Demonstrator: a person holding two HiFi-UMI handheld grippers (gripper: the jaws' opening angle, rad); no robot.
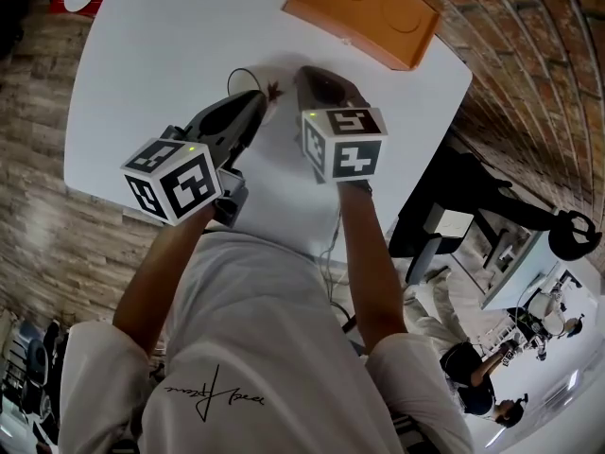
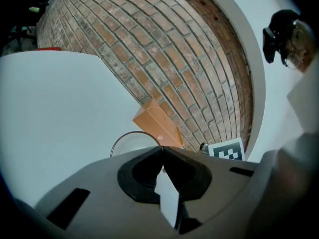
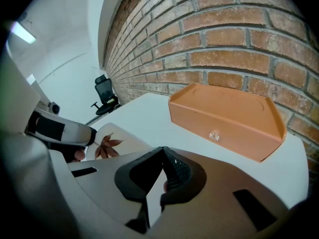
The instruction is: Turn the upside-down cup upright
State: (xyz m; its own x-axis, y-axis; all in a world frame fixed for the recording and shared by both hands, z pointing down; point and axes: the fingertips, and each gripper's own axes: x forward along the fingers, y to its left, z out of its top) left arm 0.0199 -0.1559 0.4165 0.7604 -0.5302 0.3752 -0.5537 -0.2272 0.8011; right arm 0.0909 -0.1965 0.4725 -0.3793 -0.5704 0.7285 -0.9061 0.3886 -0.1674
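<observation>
Pinching at the rim (image 2: 130, 133) of the translucent white cup with a red-brown maple-leaf print (image 3: 112, 142), the left gripper (image 2: 162, 149) shows both jaws drawn together at the tips, exactly where the rim's arc ends. This reads as a clamp on the thin wall, though the wall between the pads is not itself visible.

Location: the cup is over the middle of the white table (image 1: 170, 45). It is well in from the near edge and short of the flat orange box (image 1: 364, 8), which sits at the far right corner by the red brick wall (image 1: 510, 26).

Attitude: the circle of the rim faces the left gripper view and the leaf-printed side faces the right gripper view. The cup therefore appears tipped rather than standing. Whether any part rests on the table cannot be told.

The right gripper (image 3: 162, 150) has its jaws closed tip to tip with nothing between them. It is held just beside the cup on the box side, and no contact is evident.

Assessment: an edge grip is probably used because the cup body is too wide for a narrow pinch, and it lets a wrist roll bring the mouth upward. The right gripper is judged a standby stop against sliding. The turn looks under way, not finished. The main risk is the thin wall flexing out of the pinch.
</observation>
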